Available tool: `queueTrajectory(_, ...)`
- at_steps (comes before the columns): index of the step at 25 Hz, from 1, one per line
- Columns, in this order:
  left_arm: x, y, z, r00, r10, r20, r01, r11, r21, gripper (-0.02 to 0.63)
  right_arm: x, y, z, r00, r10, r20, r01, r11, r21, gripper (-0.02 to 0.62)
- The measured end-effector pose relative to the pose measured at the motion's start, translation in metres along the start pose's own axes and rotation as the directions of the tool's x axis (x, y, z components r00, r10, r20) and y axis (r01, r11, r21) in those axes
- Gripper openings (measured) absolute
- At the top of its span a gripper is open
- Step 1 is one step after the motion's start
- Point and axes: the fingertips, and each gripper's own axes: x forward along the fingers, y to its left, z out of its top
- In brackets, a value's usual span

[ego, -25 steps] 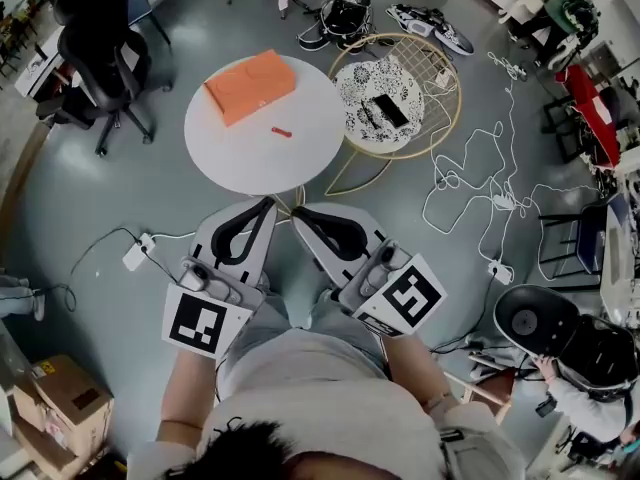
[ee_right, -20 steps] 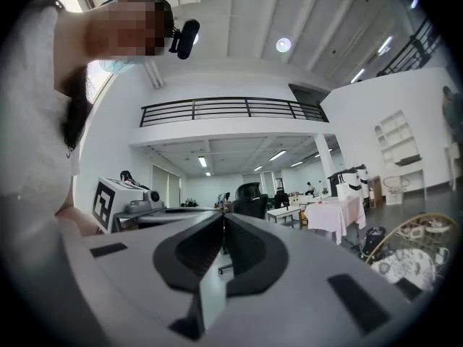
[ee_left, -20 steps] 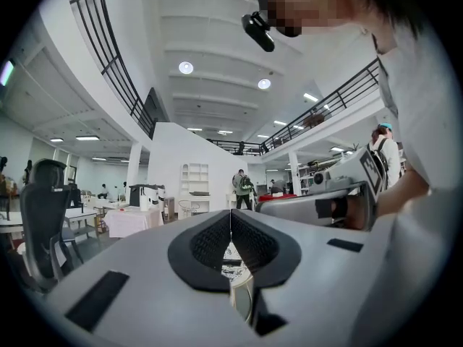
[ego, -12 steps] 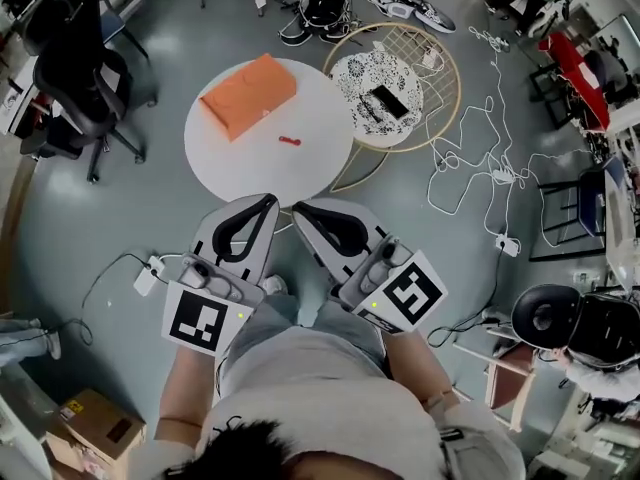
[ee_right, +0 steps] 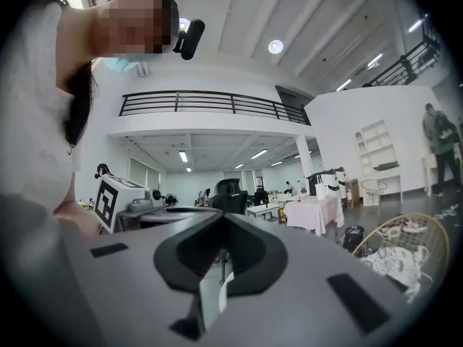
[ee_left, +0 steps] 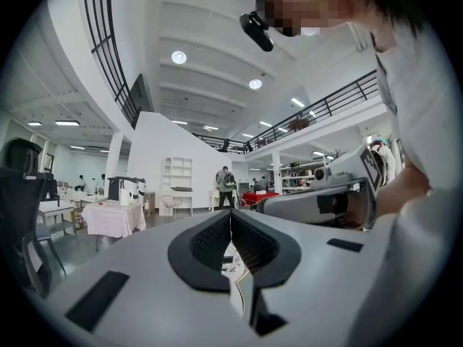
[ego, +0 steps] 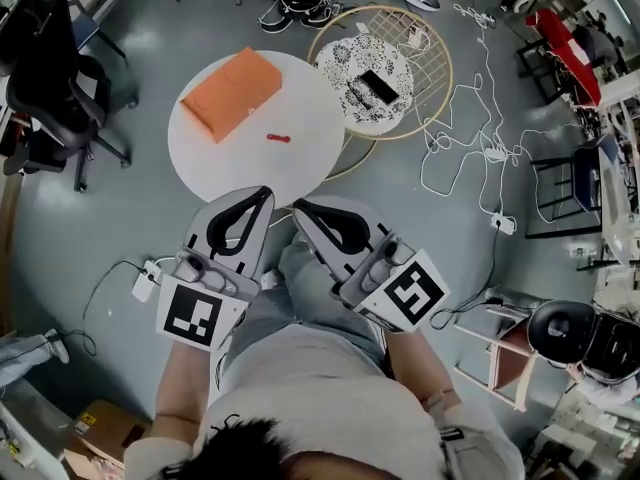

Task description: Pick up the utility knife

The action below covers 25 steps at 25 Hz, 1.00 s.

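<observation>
The round white table (ego: 215,168) stands on the floor ahead of the person (ego: 310,388), well apart from both grippers, with an orange box (ego: 231,93) lying on its far left part. The left gripper (ego: 262,195) and right gripper (ego: 301,211) are held side by side low against the waist, elbows bent, their noses angled in toward each other and pointing at the table's near edge; each has its jaws pressed together with nothing between them. The small red utility knife (ego: 279,138) lies alone near the table's middle, to the right of the box and apart from it.
</observation>
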Motion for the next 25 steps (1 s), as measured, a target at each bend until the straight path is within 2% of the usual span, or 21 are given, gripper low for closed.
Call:
queueTrajectory(5, 0.022, 0.014, -0.005, 1.000, -0.010, -0.021, 0.010, 1.000, -0.008, 0.012, 0.014, -0.028, 0.002, 1.000, -0.008, 0.010, 0.008, 1.000, 0.000, 0.009)
queueTrajectory(10, 0.050, 0.051, -0.008, 0.999, -0.005, -0.034, 0.005, 1.000, -0.012, 0.012, 0.047, -0.062, 0.003, 1.000, 0.004, 0.003, -0.004, 1.000, 0.010, 0.009)
queueTrajectory(25, 0.124, 0.086, -0.015, 0.998, 0.042, -0.045, -0.041, 0.999, 0.014, 0.012, 0.070, -0.138, 0.006, 0.998, 0.063, 0.003, -0.063, 0.998, 0.026, 0.009)
